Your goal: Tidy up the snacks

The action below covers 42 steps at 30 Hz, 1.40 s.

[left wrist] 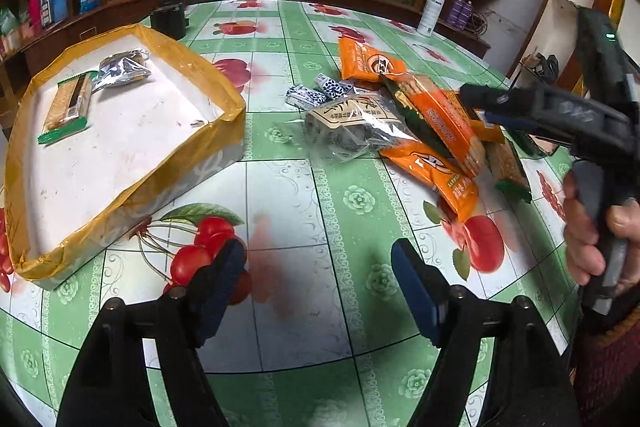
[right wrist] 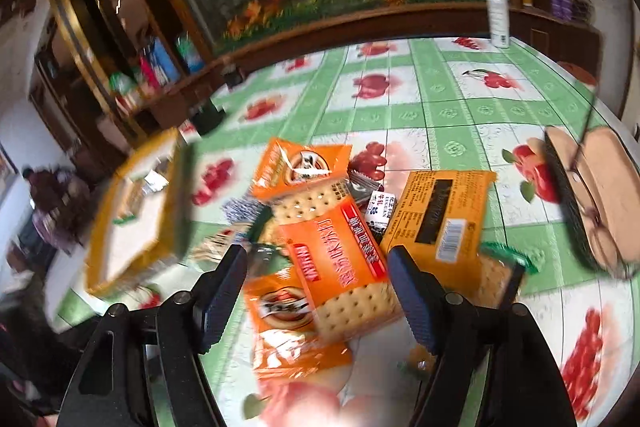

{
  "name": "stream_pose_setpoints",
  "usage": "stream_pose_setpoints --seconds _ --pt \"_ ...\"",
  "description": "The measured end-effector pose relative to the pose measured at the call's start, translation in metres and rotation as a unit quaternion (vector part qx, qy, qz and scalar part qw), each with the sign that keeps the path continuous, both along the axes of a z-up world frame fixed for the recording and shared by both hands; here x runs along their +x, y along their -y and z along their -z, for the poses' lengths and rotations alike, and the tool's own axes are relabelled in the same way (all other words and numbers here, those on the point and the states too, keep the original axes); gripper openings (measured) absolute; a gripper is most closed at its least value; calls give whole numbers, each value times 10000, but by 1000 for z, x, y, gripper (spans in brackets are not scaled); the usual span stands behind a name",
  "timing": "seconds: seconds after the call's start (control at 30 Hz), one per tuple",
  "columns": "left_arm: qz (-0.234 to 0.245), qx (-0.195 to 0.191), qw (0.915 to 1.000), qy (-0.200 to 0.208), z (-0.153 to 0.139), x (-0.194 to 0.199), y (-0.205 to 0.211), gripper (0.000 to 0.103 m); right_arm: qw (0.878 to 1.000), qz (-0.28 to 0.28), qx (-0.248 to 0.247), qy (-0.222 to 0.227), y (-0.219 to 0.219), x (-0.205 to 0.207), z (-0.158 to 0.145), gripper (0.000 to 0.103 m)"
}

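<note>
Snacks [right wrist: 332,247] lay heaped at frame centre on the counter [left wrist: 304,195], the tray [left wrist: 224,155] at left awaiting them, while both hand-held grippers, left [left wrist: 316,283] and right [right wrist: 316,283], hovered wide open, empty.

Snack pkts [left wrist: 400,123] heaped beside box [left wrist: 224,131]

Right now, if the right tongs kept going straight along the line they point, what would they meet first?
Most likely the orange cracker packet with red lettering, lying on top of the snack pile. It sits between the open right tongs in the right wrist view. Depth is unclear, so a neighbouring orange wrapper could be touched first.
</note>
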State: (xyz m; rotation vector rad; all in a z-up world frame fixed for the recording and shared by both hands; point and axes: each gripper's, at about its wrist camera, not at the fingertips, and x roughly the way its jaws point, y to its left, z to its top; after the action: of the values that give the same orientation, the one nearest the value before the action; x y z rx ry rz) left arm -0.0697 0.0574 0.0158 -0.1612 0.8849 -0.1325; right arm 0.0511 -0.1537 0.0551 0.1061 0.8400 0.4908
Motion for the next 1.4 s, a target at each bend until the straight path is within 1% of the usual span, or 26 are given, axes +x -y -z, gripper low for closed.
stream_pose_setpoints --seconds 0.1,0.17,0.23,0.27,0.37,0.43,0.57,0.63,0.73,0.83,0.9,1.0,1.13,1.17,1.23,1.3,1.33,1.37,1.4 --pt "149 -31 9999 -22 0 0 2 75 9991 -155 -379 -46 -8 10 16 77" --pt "241 -23 9997 -67 1 1 4 75 9987 -259 -426 -84 -6 9 29 77" --pt "315 -34 9994 -113 2 2 6 75 9986 -274 -456 33 -7 5 33 75" --pt "301 -42 9995 -122 2 2 6 75 9984 -290 -470 79 -6 4 33 61" --pt "281 -195 9992 -223 1 10 3 75 9992 -346 -162 62 1 3 33 58" --pt "232 -261 9991 -235 -7 19 2 75 9994 -334 43 -4 7 3 32 58" --pt "298 -278 9992 -34 -33 42 8 75 9978 -270 594 -139 18 3 26 58" --pt "318 -307 9990 27 -42 65 12 76 9968 -204 760 -129 24 2 23 58" --pt "380 -360 9986 -96 -38 99 19 76 9959 -95 887 -145 28 2 21 58" --pt "393 -465 9970 -469 -20 129 21 76 9944 23 1034 -212 36 4 22 58" --pt "366 -297 9982 -377 -19 128 26 75 9938 57 1090 -214 41 5 22 58" --pt "683 -357 9960 -449 -18 114 37 75 9929 128 1147 -278 46 8 23 58" --pt "1361 -493 9875 -628 -19 75 59 75 9902 -18 1342 -392 44 7 23 58" --pt "1409 -477 9869 -618 -19 70 61 76 9902 -52 1346 -374 43 6 22 58" --pt "1213 -249 9912 -466 -24 66 61 77 9902 -76 1356 -321 42 4 20 58" --pt "959 -123 9944 -437 -24 75 57 80 9897 -84 1394 -327 42 3 19 58" --pt "811 -141 9952 -528 -22 83 56 80 9895 -95 1402 -338 42 3 19 58" --pt "773 -190 9951 -584 -19 88 55 80 9896 -89 1396 -333 42 3 19 58" --pt "833 -266 9941 -642 -16 93 60 80 9900 -74 1373 -310 42 2 19 58"
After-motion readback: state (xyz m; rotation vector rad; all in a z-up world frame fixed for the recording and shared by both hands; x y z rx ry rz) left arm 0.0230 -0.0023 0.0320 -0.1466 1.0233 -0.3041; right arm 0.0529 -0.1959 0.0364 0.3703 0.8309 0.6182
